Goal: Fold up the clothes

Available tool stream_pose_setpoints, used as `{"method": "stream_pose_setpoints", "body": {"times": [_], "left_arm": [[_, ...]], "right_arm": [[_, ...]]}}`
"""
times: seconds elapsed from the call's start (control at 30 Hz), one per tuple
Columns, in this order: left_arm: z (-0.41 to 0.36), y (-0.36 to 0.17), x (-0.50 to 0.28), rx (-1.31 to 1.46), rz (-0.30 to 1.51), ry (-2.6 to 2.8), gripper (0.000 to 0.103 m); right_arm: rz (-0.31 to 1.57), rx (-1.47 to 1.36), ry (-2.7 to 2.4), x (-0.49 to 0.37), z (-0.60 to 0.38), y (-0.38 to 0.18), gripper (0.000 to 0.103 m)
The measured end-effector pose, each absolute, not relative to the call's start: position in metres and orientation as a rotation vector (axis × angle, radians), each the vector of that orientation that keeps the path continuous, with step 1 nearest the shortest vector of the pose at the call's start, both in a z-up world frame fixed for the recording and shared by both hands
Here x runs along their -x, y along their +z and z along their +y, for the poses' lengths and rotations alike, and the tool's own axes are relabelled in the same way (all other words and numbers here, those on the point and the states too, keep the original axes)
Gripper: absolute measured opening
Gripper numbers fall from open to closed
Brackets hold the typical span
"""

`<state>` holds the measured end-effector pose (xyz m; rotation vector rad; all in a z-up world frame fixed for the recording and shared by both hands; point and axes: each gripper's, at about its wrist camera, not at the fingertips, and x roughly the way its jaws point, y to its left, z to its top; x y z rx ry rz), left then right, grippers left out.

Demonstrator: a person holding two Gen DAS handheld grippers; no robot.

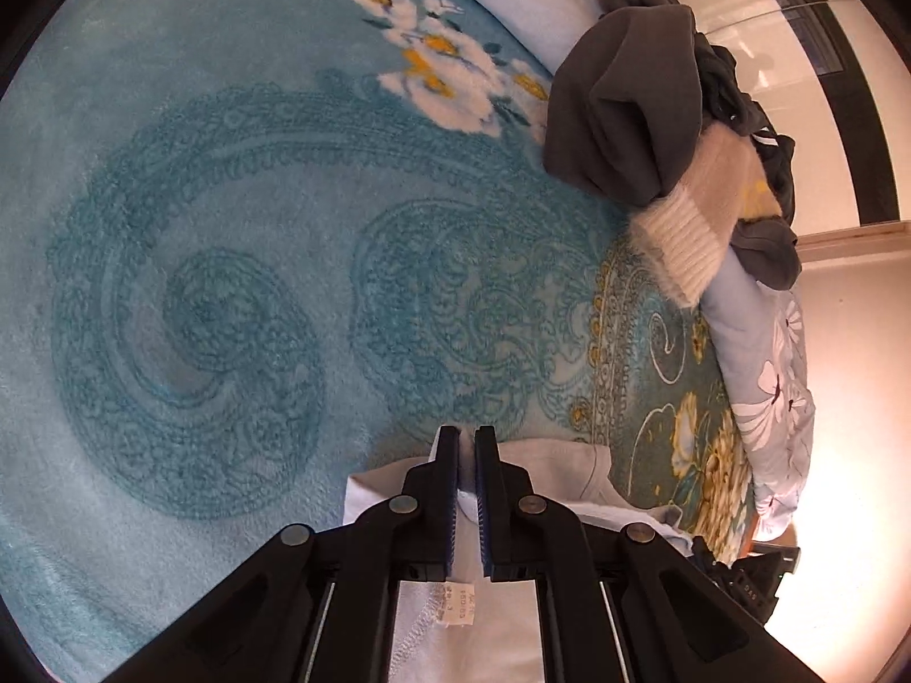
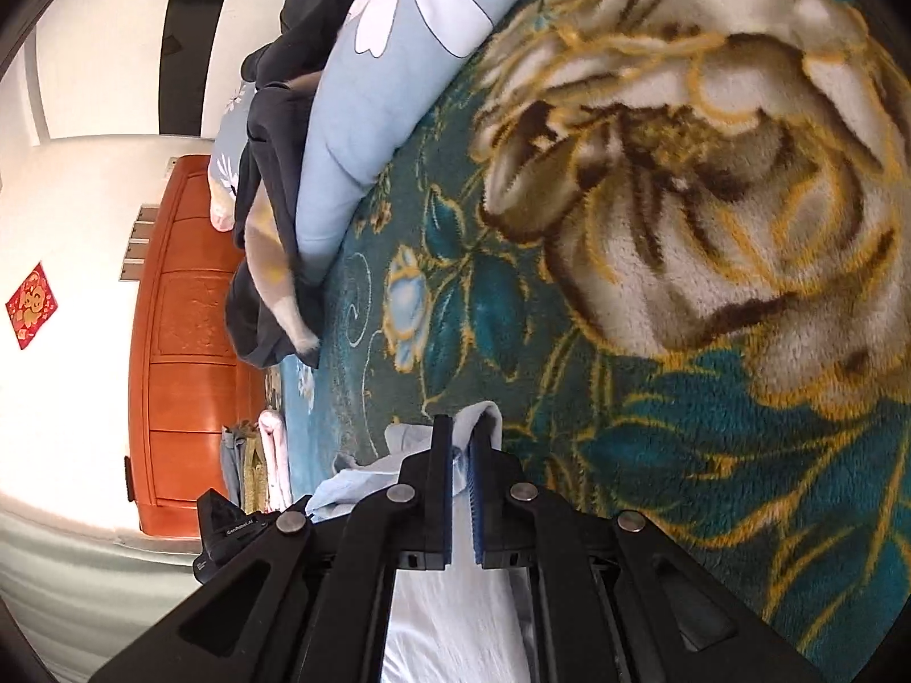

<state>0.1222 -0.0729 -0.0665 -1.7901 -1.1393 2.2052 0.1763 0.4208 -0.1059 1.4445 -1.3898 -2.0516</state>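
Observation:
A pale blue-white garment (image 1: 546, 469) lies on the teal patterned blanket (image 1: 228, 227), its label and stitched seam showing under my left gripper (image 1: 467, 433). That gripper is shut on a fold of the garment, which fills the thin gap between the blue pads. In the right wrist view the same light garment (image 2: 484, 415) bunches up between the fingers of my right gripper (image 2: 461, 424), which is shut on its edge. Below both grippers the cloth hangs toward the cameras.
A heap of clothes sits at the blanket's far edge: a dark grey garment (image 1: 620, 108) and a cream knit sweater (image 1: 700, 222). A light blue flowered pillow (image 2: 364, 114) lies beside it. An orange wooden cabinet (image 2: 182, 341) stands past the bed. The other gripper's black body (image 2: 228, 535) shows at the left.

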Motion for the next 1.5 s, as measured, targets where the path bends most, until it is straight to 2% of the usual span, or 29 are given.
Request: {"method": "stream_pose_setpoints", "body": {"times": [0.1,0.17,0.23,0.33,0.43,0.5,0.57,0.9,1.17,1.37,1.43,1.5], "left_arm": [[-0.08,-0.064,-0.122,1.708,-1.262,2.163,0.009],[-0.087,-0.058,-0.123,1.606,-1.359,2.157,0.014],[-0.095,-0.05,-0.126,1.5,-1.448,2.151,0.03],[-0.099,-0.038,-0.131,1.48,-1.39,2.196,0.039],[-0.099,-0.033,-0.143,1.541,-1.254,2.261,0.039],[-0.1,-0.033,-0.155,1.57,-1.194,2.282,0.039],[-0.101,-0.036,-0.172,1.597,-1.158,2.276,0.039],[-0.084,-0.045,-0.267,1.694,-0.849,2.336,0.04],[-0.078,-0.065,-0.307,1.707,-0.862,2.271,0.04],[-0.072,-0.062,-0.323,1.677,-0.807,2.321,0.036],[-0.069,-0.061,-0.326,1.676,-0.776,2.329,0.018],[-0.067,-0.058,-0.329,1.668,-0.732,2.35,0.008]], "right_arm": [[-1.401,-1.419,-2.053,-0.178,0.424,-0.106,0.005],[-1.426,-1.392,-2.047,-0.178,0.428,-0.107,0.005],[-1.446,-1.374,-2.045,-0.177,0.429,-0.108,0.005],[-1.419,-1.376,-2.061,-0.176,0.429,-0.106,0.005],[-1.375,-1.367,-2.114,-0.181,0.431,-0.098,0.006],[-1.346,-1.359,-2.151,-0.185,0.433,-0.094,0.014],[-1.332,-1.346,-2.2,-0.191,0.438,-0.089,0.028],[-1.216,-1.468,-2.179,-0.278,0.44,-0.079,0.028],[-1.249,-1.568,-2.032,-0.355,0.413,-0.103,0.03],[-1.236,-1.574,-2.038,-0.359,0.394,-0.105,0.03],[-1.226,-1.578,-2.05,-0.36,0.39,-0.103,0.03],[-1.24,-1.58,-2.054,-0.361,0.388,-0.104,0.03]]}}
